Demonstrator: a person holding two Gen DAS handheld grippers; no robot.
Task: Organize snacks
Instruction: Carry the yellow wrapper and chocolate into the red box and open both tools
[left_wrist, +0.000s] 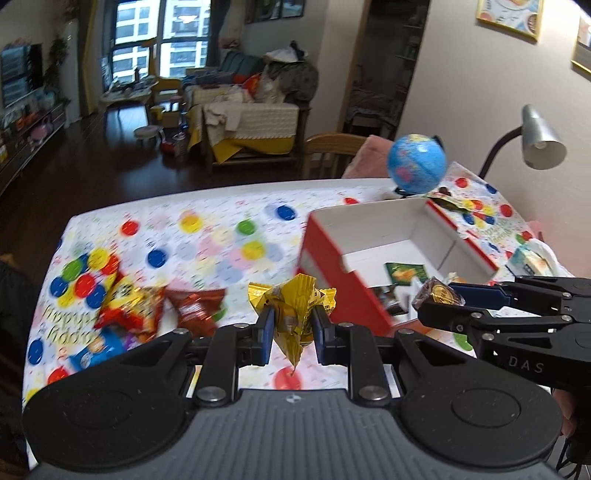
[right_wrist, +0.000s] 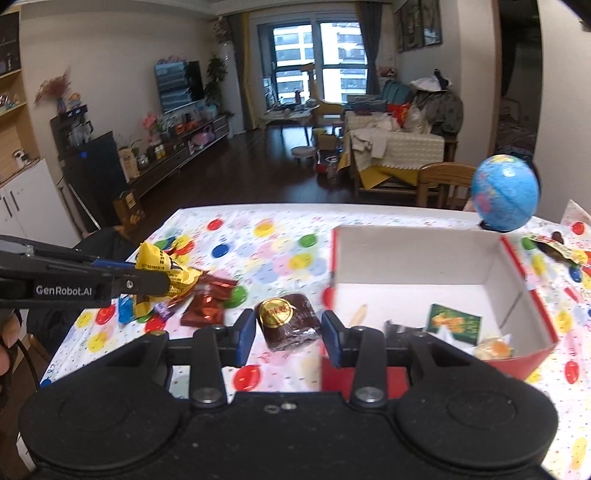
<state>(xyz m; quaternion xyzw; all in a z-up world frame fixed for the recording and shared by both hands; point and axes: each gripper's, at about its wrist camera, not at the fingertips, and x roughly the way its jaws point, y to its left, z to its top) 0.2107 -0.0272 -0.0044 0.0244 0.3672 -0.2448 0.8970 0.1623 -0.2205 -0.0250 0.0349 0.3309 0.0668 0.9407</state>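
Snacks held in both tools above a table, beside a red box.

The table (left_wrist: 229, 236), covered in a white cloth with coloured dots, carries a red box (right_wrist: 517, 266) with a white inside, open at the top. A blue globe (right_wrist: 505, 197) stands just behind the box. Inside the box lie a green packet (right_wrist: 453, 320) and an orange-and-clear wrapped sweet (right_wrist: 493, 349). To the left of the box, loose snack packets (left_wrist: 147, 312) in red, brown and blue lie on the cloth. The left tool (left_wrist: 293, 325), left of the box, grips a crumpled yellow wrapper (left_wrist: 293, 306) between narrow jaws, lifted off the cloth. The right tool (right_wrist: 288, 328), at the box's near left corner, holds a brown wrapped cake (right_wrist: 290, 321) with a gold round label, clear of the table.
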